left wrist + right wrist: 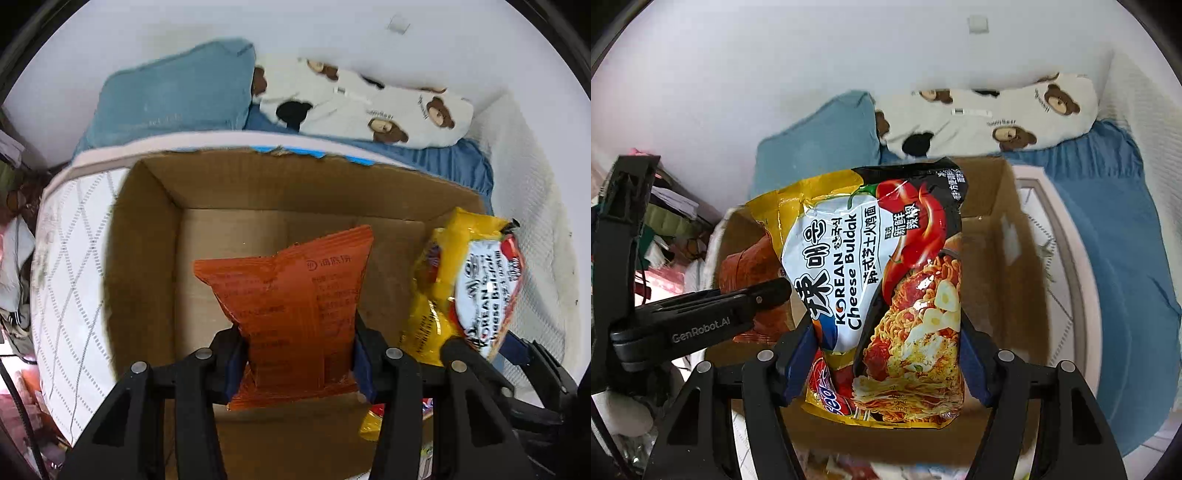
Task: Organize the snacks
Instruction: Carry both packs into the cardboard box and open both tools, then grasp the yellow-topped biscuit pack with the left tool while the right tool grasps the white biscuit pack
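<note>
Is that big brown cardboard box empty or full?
Empty as far as visible: the brown cardboard box shows bare floor; parts are hidden behind the packets.

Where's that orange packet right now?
The orange packet is clamped in the left gripper, held above the open cardboard box, left of the yellow noodle pack.

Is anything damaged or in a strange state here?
Yes, slightly: the cardboard box has a torn far rim, with ragged blue tape along it. The orange packet and noodle packet look intact.
</note>
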A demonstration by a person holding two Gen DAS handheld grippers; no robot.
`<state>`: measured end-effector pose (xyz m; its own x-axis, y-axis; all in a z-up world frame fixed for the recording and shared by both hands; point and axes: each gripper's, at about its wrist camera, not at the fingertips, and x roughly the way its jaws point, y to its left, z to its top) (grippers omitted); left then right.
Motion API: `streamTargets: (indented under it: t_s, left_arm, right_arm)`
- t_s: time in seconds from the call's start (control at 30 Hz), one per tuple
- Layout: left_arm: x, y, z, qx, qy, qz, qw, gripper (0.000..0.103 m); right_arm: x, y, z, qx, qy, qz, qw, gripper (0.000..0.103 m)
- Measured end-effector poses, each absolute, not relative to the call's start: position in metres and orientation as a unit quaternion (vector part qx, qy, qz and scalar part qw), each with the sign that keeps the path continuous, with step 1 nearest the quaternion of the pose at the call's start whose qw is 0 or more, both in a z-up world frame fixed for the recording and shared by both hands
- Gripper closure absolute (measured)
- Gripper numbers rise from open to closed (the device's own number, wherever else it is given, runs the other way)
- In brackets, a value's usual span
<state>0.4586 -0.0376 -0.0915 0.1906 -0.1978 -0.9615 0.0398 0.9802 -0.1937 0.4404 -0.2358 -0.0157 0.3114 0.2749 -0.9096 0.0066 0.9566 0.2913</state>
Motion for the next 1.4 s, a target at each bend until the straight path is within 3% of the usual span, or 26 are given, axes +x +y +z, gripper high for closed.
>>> streamTargets:
  t_s: [0.3,0.37,0.4,0.43,0.47,1.03,1.4]
  left_arm:
    - [0.489,-0.045,-0.117,-0.044,0.660,-0.063,0.747,0.055]
    - [0.491,-0.046,-0.115,-0.041,0.652,-0.061,0.755,0.039]
    - [0.491,-0.046,-0.114,-0.041,0.650,-0.062,0.756,0.016]
    - [0.491,-0.046,-0.114,-0.042,0.649,-0.062,0.757,0.007]
    - [0.490,-0.045,-0.112,-0.045,0.646,-0.061,0.759,0.007]
    - [0.438,-0.024,-0.097,-0.048,0.630,-0.036,0.775,0.007]
    - [0.401,-0.023,-0.059,-0.047,0.606,-0.040,0.793,0.007]
  right_arm:
    - [0.486,-0.218,-0.069,0.124,0.630,0.083,0.762,0.030]
    - [0.493,-0.220,-0.076,0.126,0.636,0.081,0.757,0.024]
    - [0.493,-0.220,-0.076,0.126,0.634,0.082,0.758,0.013]
    - [0.495,-0.220,-0.076,0.123,0.634,0.083,0.759,0.007]
    - [0.496,-0.221,-0.075,0.117,0.634,0.082,0.760,0.004]
    - [0.458,-0.219,-0.054,0.078,0.626,0.068,0.773,0.004]
    - [0.423,-0.218,-0.019,0.072,0.607,0.072,0.788,0.004]
